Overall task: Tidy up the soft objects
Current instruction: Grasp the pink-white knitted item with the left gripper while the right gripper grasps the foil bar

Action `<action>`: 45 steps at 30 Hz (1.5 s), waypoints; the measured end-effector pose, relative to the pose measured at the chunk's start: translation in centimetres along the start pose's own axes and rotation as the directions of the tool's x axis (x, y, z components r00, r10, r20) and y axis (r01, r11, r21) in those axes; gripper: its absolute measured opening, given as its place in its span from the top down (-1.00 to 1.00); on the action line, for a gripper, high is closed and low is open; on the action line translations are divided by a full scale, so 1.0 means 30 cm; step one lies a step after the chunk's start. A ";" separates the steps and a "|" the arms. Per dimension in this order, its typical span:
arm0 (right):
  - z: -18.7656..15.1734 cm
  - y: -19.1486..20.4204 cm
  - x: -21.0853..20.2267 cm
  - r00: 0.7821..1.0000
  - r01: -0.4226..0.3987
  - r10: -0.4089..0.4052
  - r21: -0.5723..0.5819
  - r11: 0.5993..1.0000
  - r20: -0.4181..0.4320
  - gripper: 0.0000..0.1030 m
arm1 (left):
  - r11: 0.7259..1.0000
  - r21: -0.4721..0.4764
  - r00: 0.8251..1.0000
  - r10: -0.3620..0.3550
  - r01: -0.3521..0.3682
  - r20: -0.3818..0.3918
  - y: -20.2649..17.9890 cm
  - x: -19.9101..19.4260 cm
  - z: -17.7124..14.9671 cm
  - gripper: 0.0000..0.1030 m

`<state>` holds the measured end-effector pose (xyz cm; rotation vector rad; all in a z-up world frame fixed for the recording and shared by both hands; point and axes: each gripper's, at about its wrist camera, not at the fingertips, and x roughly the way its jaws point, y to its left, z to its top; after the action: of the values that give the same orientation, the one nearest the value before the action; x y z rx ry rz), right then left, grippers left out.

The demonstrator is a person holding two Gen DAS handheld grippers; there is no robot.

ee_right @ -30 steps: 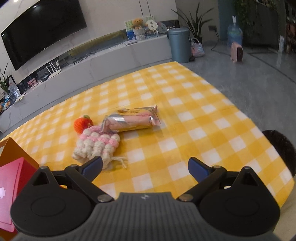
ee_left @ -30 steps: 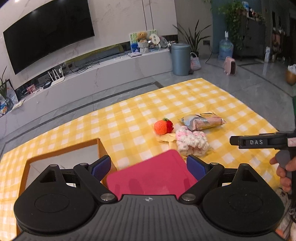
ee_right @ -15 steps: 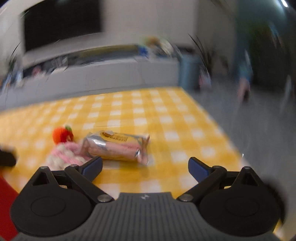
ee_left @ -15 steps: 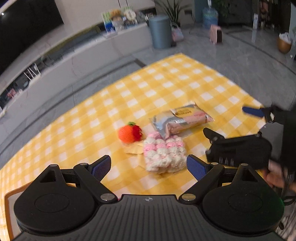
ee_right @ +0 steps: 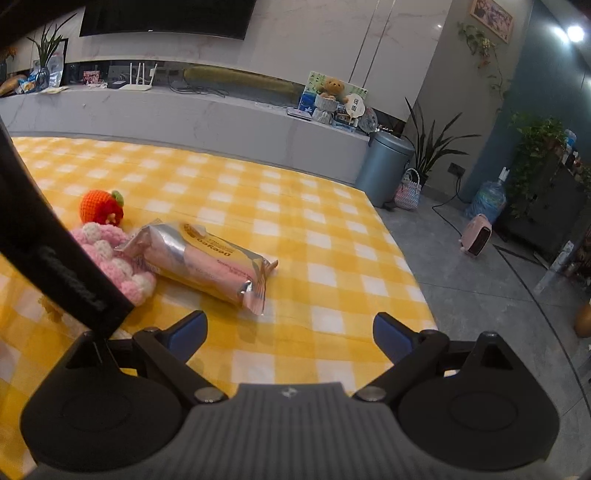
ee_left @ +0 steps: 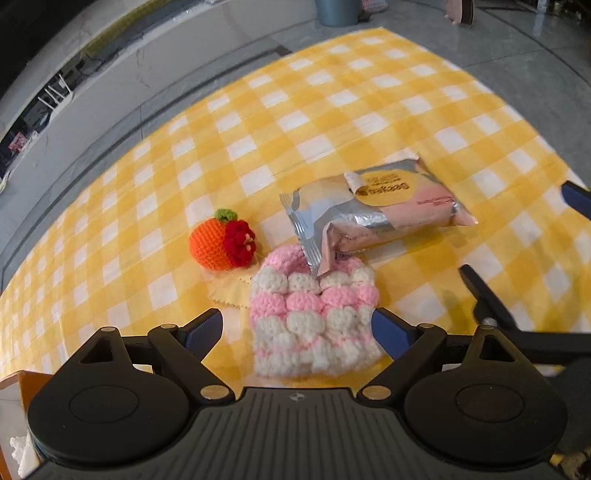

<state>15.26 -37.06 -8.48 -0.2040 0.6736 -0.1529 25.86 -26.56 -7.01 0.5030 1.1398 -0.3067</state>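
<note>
yellow checked cloth [ee_right: 295, 206] across centre frame, grey bin [ee_right: 384, 168] upper right, teddy bear [ee_right: 334, 88] on ledge behind, pink heater [ee_right: 476, 240] right, TV [ee_right: 166, 18] top left

We see even, bright indoor light on the cloth [ee_left: 332, 110]; its far edge blurs and bows with the fisheye; the right view is dimmer, a ceiling lamp [ee_right: 575, 33] glares top right; soft shadows under the packet [ee_right: 207, 258].
</note>
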 end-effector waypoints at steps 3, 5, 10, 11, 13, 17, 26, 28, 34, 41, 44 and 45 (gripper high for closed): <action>-0.010 0.030 0.007 0.999 0.033 -0.034 -0.071 0.997 -0.014 -0.85 | 0.999 -0.011 0.998 -0.041 0.041 -0.050 -0.001 0.046 0.013 -1.00; -0.019 0.047 0.011 0.999 0.040 -0.042 -0.113 0.993 -0.016 -0.87 | 0.998 -0.038 0.996 -0.047 0.044 -0.082 0.000 0.072 0.023 -0.84; -0.028 0.058 0.019 0.998 0.050 -0.054 -0.132 0.990 -0.032 -0.93 | 0.996 -0.015 0.993 -0.085 0.084 -0.077 0.002 0.099 0.015 -0.58; -0.031 0.062 0.022 0.998 0.055 -0.060 -0.141 0.988 -0.035 -0.93 | 0.996 -0.015 0.993 -0.088 0.087 -0.078 0.003 0.096 0.009 -0.45; -0.036 0.071 0.030 0.998 0.053 -0.060 -0.155 0.987 -0.038 -0.93 | 0.996 0.036 0.994 -0.083 0.086 -0.078 -0.003 0.083 -0.006 -0.24; -0.056 0.123 0.040 0.999 0.031 -0.036 -0.251 0.968 -0.018 -0.93 | 0.987 0.101 0.990 -0.117 0.125 -0.081 0.014 0.058 -0.026 -0.10; -0.082 0.209 0.050 0.986 0.086 -0.007 -0.477 0.875 0.164 -0.93 | 0.975 0.000 0.972 -0.221 0.222 -0.084 0.098 0.055 -0.037 -0.09; -0.080 0.214 0.064 0.982 0.103 -0.010 -0.490 0.866 0.189 -0.91 | 0.973 -0.007 0.970 -0.229 0.229 -0.085 0.099 0.057 -0.035 -0.09; -0.073 0.187 0.079 0.974 0.058 0.057 -0.490 0.870 0.217 -0.74 | 0.968 -0.025 0.964 -0.251 0.250 -0.086 0.109 0.058 -0.037 -0.09; -0.037 0.195 0.080 0.984 -0.045 0.121 -0.474 0.879 0.130 -0.04 | 0.970 -0.019 0.967 -0.244 0.243 -0.080 0.102 0.059 -0.043 -0.09; -0.041 0.201 0.078 0.988 -0.062 0.123 -0.506 0.860 0.089 0.53 | 0.970 -0.017 0.967 -0.243 0.242 -0.079 0.101 0.059 -0.046 -0.09; -0.048 0.205 0.076 0.989 -0.052 0.118 -0.529 0.847 0.091 0.59 | 0.970 -0.016 0.967 -0.243 0.242 -0.078 0.101 0.059 -0.046 -0.09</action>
<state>16.55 -31.77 -12.40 -0.7076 0.5910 0.1363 26.93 -23.22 -8.41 0.3720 1.2826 -0.4985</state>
